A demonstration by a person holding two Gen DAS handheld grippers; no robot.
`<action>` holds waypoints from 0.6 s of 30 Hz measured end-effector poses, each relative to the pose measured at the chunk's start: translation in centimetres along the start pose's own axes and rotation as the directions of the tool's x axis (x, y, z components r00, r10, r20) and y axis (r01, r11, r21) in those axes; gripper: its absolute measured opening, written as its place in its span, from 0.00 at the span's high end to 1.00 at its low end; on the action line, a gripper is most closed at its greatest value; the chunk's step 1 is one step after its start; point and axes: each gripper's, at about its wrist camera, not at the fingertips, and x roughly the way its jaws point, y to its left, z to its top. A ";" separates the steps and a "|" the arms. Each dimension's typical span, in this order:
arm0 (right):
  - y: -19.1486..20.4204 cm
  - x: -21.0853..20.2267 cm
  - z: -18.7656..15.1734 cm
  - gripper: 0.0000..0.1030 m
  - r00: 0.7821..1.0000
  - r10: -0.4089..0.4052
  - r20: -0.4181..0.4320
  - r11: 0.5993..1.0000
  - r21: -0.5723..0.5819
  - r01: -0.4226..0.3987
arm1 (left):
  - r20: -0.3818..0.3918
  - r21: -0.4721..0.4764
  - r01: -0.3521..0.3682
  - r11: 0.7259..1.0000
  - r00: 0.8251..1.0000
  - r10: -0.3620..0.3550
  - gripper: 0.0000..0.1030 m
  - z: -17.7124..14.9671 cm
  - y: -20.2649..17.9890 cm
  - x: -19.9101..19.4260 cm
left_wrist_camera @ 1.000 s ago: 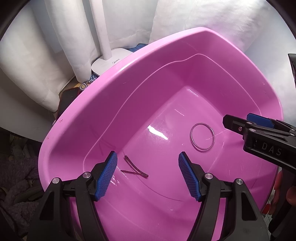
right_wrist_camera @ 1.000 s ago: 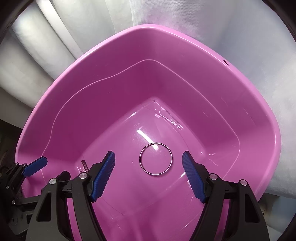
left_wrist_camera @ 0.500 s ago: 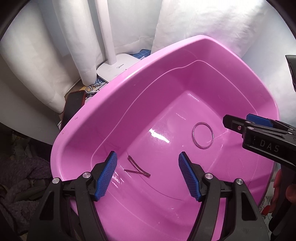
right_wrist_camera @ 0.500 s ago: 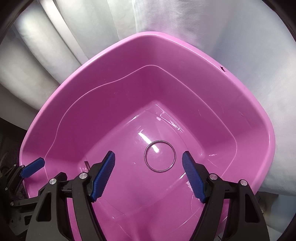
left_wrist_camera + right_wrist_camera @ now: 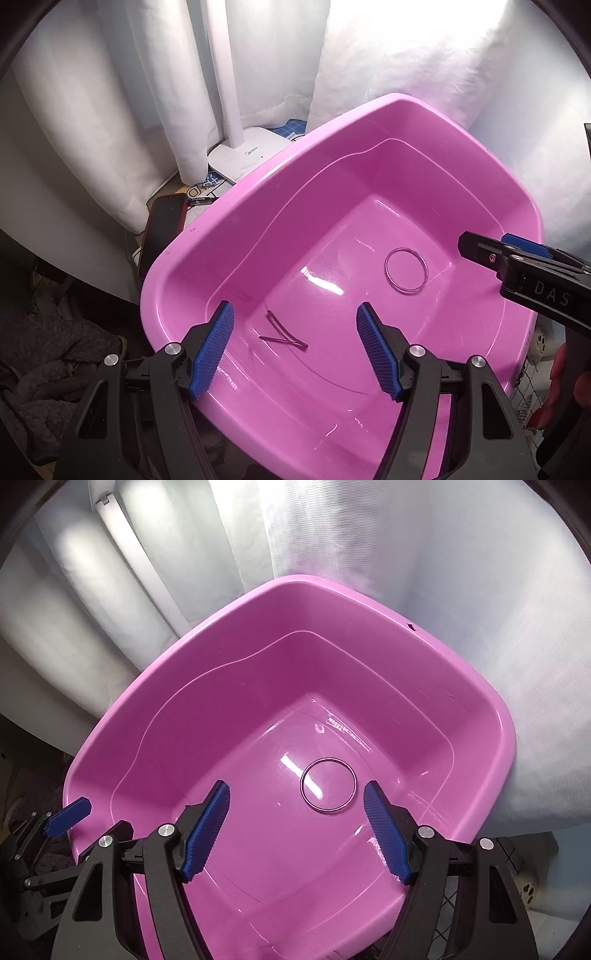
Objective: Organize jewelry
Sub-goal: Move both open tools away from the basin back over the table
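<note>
A pink plastic basin (image 5: 236,236) fills both views (image 5: 155,686). On its floor lie a thin silver bangle (image 5: 406,270), also in the right wrist view (image 5: 328,785), and a dark bent hairpin (image 5: 282,334). My left gripper (image 5: 295,350) is open and empty above the near rim, with the hairpin between its blue pads. My right gripper (image 5: 295,830) is open and empty above the basin, the bangle just ahead between its fingers. It shows at the right edge of the left wrist view (image 5: 524,269).
White curtains hang behind the basin. A white lamp base (image 5: 247,155) and pole stand at the back left, next to a dark phone with a red case (image 5: 162,229). Dark cloth (image 5: 44,362) lies at the left.
Both grippers have drawn back and up from the basin, so it looks smaller and more of its surroundings shows. The bangle and hairpin have not moved.
</note>
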 end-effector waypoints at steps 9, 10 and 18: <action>-1.9 -4.6 -4.6 0.30 0.992 0.010 0.123 0.998 0.068 -0.019 | 0.090 0.024 -0.021 0.999 0.996 0.019 0.30 -1.9 -0.8 -3.3; -2.2 -5.1 -5.3 0.30 0.991 0.008 0.135 0.997 0.078 -0.018 | 0.098 0.026 -0.019 0.999 0.995 0.016 0.29 -2.2 -1.0 -3.7; -5.1 -8.3 -11.0 0.30 0.984 -0.008 0.179 0.987 0.158 -0.020 | 0.143 0.093 0.001 0.996 0.990 -0.015 0.24 -5.4 -3.9 -6.1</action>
